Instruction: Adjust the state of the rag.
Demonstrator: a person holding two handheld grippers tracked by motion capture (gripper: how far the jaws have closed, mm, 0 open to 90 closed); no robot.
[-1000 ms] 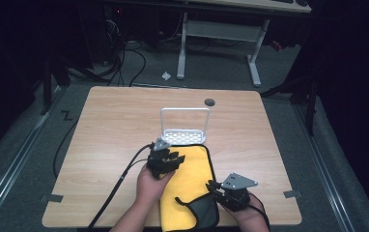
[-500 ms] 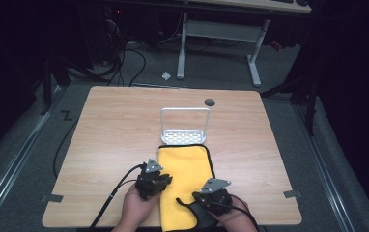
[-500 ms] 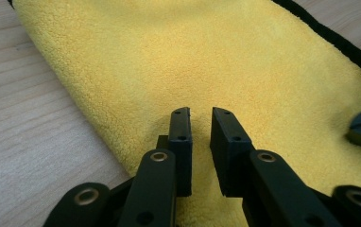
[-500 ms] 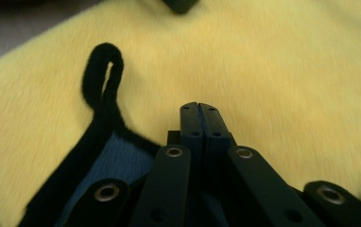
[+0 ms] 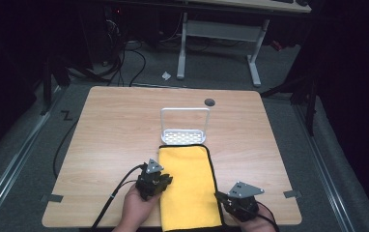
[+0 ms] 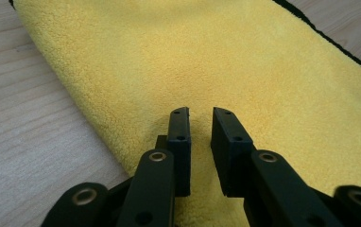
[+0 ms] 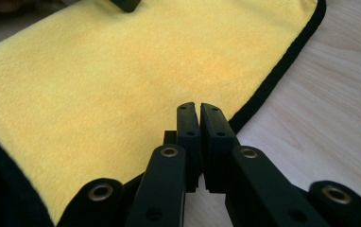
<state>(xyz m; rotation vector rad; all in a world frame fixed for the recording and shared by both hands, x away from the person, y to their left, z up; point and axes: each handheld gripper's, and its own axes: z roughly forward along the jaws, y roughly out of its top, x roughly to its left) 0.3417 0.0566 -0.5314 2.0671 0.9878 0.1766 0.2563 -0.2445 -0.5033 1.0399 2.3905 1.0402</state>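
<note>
A yellow towel (image 5: 187, 188) with a black hem lies folded lengthwise on the wooden table (image 5: 115, 125), reaching from the rack to the front edge. My left gripper (image 5: 165, 181) sits at the towel's left folded edge. Its jaws have just been closing, and in the left gripper view (image 6: 201, 113) a ridge of yellow towel (image 6: 216, 61) stands pinched between them. My right gripper (image 5: 222, 199) is at the right hem near the front. In the right gripper view (image 7: 193, 106) its jaws have just parted to a thin slit, over the yellow towel (image 7: 98, 71) beside the hem, with nothing visible between them.
A small white metal rack (image 5: 185, 137) with an upright loop frame stands just beyond the towel's far end. A dark round hole (image 5: 209, 102) is in the table behind it. Bare wood lies to the left and right. Desk legs and cables are on the floor beyond.
Both hands have drawn back toward the table's front edge. The left gripper went from the towel's middle to its left edge. The raised black-hemmed corner now lies flat.
</note>
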